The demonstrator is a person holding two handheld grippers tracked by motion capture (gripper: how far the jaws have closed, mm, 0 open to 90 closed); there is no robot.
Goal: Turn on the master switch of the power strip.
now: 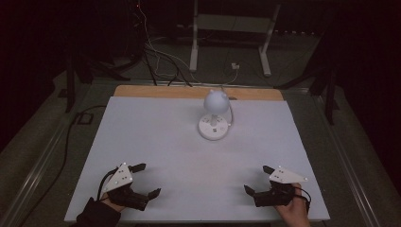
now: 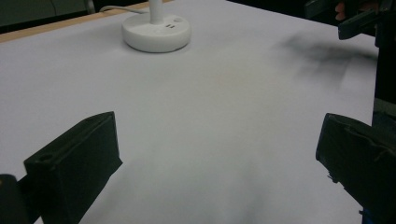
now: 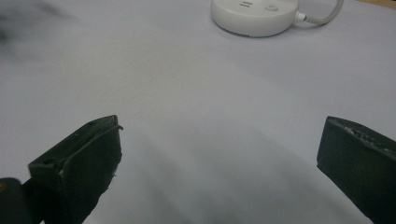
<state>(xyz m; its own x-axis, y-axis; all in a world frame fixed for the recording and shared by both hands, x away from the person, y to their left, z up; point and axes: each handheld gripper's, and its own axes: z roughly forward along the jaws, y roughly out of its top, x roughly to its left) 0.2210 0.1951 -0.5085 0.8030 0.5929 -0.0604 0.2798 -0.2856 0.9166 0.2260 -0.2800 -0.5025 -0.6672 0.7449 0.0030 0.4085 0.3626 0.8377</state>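
We rest our left gripper and right gripper low in frame, jaws wide and empty, facing the white desk lamp upper centre on the counter, likely poised to reach.

A small white desk lamp is standing upright near the table's far edge, about midway along it, its round head sitting above a disc base, a white cable trailing from its right side.

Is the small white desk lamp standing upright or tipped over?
Upright: the small white desk lamp rests flat on its round base, stem rising vertically.
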